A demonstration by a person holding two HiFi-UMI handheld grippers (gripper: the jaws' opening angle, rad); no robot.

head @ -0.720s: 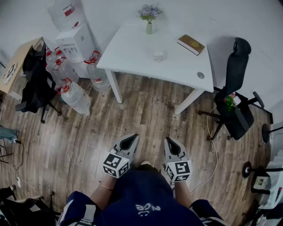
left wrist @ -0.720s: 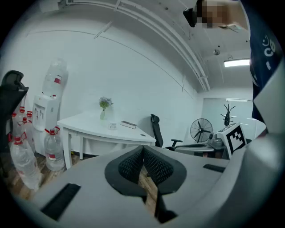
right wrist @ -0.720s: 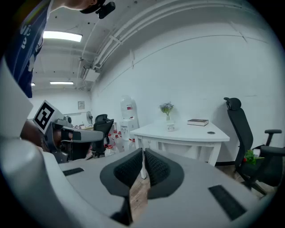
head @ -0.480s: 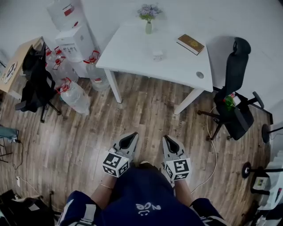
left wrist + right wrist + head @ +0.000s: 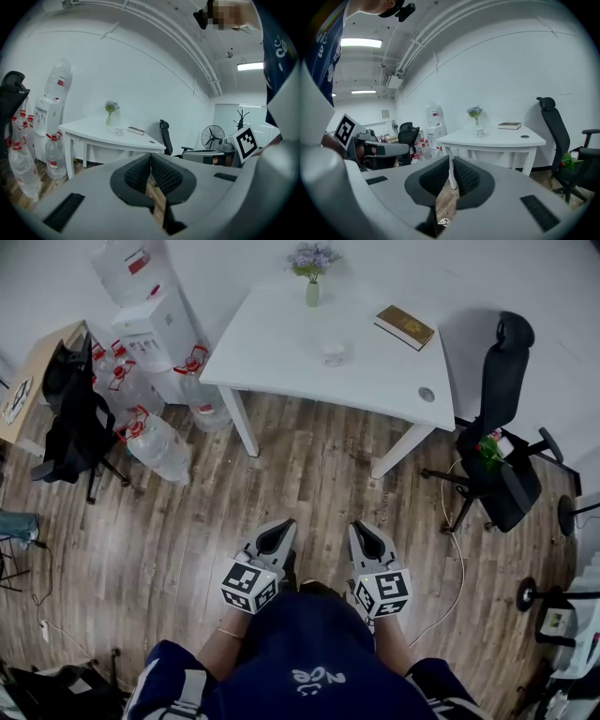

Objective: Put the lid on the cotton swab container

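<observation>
We are standing on the wooden floor (image 5: pixel 309 474), well apart from the white table (image 5: pixel 281 352), and we are holding both grippers low in front of us, side by side. The left gripper (image 5: pixel 279 527) is pointing toward the table with its jaws pressed together and nothing between them; its own view (image 5: pixel 151 156) is showing the ribbed pads (image 5: pixel 137 172) meeting at the tips. The right gripper (image 5: pixel 365 529) is sitting just beside it, its jaws (image 5: pixel 451 159) likewise drawn together and carrying nothing.

The cotton swab container (image 5: pixel 335 353) is resting on the table as a small clear pot, near the middle, between the flower vase (image 5: pixel 312 285) at the far edge and the book (image 5: pixel 405 327) to the right. We are too far off to tell whether its lid is on. A black office chair (image 5: pixel 502 418) is standing right of the table, and water bottles (image 5: pixel 157 444) are crowding the floor to its left.
</observation>
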